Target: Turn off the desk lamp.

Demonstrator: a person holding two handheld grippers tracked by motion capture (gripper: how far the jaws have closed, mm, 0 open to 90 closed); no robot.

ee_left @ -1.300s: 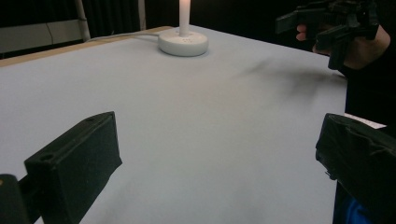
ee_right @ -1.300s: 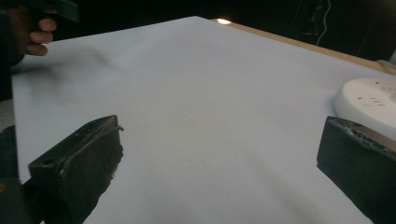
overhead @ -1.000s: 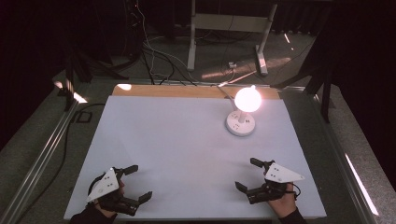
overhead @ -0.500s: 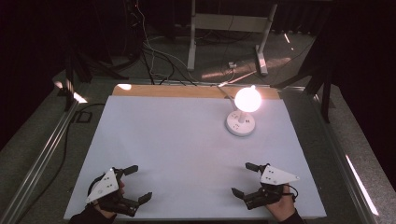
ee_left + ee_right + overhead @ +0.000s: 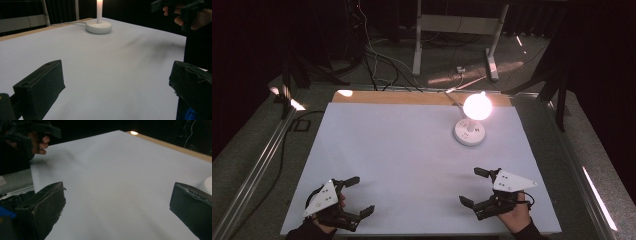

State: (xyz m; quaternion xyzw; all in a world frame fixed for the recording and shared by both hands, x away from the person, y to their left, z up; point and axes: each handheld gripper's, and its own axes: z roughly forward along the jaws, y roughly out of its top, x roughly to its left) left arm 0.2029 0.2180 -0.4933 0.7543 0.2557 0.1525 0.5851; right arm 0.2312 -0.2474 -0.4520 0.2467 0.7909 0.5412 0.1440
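**Two open tools wait at the near edge of a lit counter**

A white sheet (image 5: 412,160) covers the counter (image 5: 412,97), whose wooden far edge shows beyond it. Toward the far right stands a small lamp (image 5: 471,120): a round white base, a short stem and a glowing globe on top. Its cord runs off the far edge.

The left tool (image 5: 357,196) sits at the near left corner, jaws spread wide, nothing between them. The right tool (image 5: 475,189) sits at the near right, jaws likewise wide apart and empty. Both are held by hands coming from the bottom edge, well apart from each other and from the lamp.
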